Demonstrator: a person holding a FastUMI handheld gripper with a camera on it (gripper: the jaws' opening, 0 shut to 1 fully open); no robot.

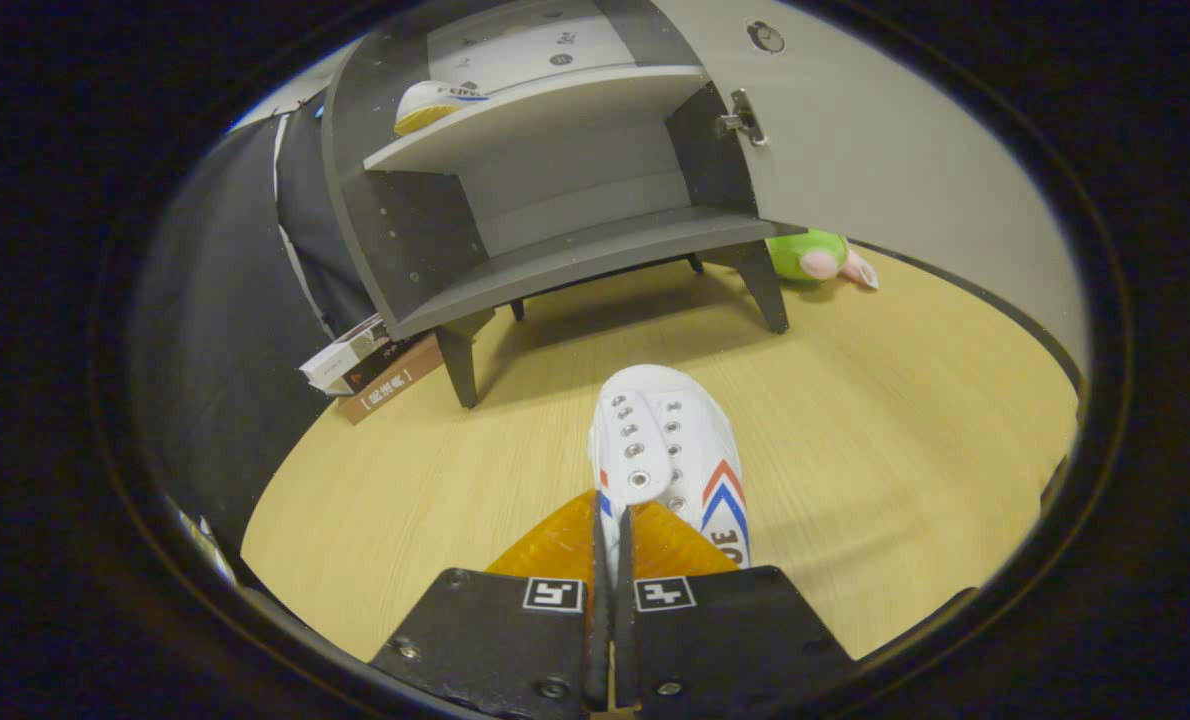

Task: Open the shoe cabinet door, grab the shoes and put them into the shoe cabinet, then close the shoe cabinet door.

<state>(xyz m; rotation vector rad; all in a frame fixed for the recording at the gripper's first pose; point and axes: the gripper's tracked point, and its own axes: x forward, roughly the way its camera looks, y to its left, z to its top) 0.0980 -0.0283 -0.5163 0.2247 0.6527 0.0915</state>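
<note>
My gripper (612, 545) is shut on the side wall of a white sneaker (670, 440) with red and blue chevrons. Its fingers pinch the thin upper by the eyelets, and the shoe points away from me, above the wooden floor. Beyond it stands the grey shoe cabinet (565, 250) with its door (885, 150) swung open to the right. A second white sneaker (433, 103) with a yellow sole lies on the cabinet's upper shelf. The lower shelf (595, 255) is bare.
Boxes and a book (370, 370) are stacked by the cabinet's front left leg. A green plush toy (815, 255) lies on the floor behind the door. Black cloth walls the left side. Open wooden floor (905, 420) lies between me and the cabinet.
</note>
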